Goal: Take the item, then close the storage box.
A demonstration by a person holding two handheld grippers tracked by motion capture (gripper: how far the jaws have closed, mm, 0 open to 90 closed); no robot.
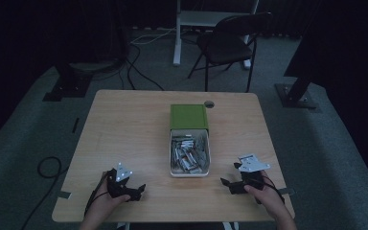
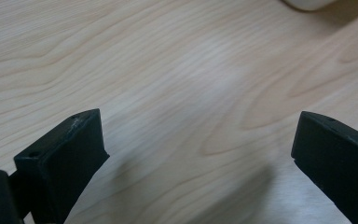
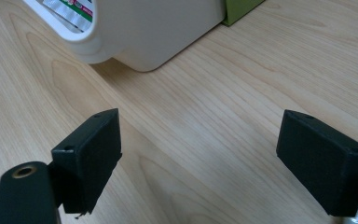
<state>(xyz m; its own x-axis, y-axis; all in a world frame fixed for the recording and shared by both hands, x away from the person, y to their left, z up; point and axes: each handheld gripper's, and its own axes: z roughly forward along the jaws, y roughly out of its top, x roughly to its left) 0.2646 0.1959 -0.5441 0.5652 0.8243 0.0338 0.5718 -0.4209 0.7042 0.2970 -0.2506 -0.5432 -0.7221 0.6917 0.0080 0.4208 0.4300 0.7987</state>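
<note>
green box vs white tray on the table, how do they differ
The green box is dark green with a plain closed top; the white tray is white, open and full of small packets. The box lies farther from the person, the tray nearer, between the left gripper and right gripper. The tray looks longer than the box. Both are rectangular, lined up end to end at mid-table.

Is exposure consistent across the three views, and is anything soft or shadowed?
High view: dim, underexposed, the white bin's contents hard to make out. Left gripper view: bright, sharp wood grain, soft shadows under the open tongs. Right gripper view: bright, bin wall slightly soft.
</note>
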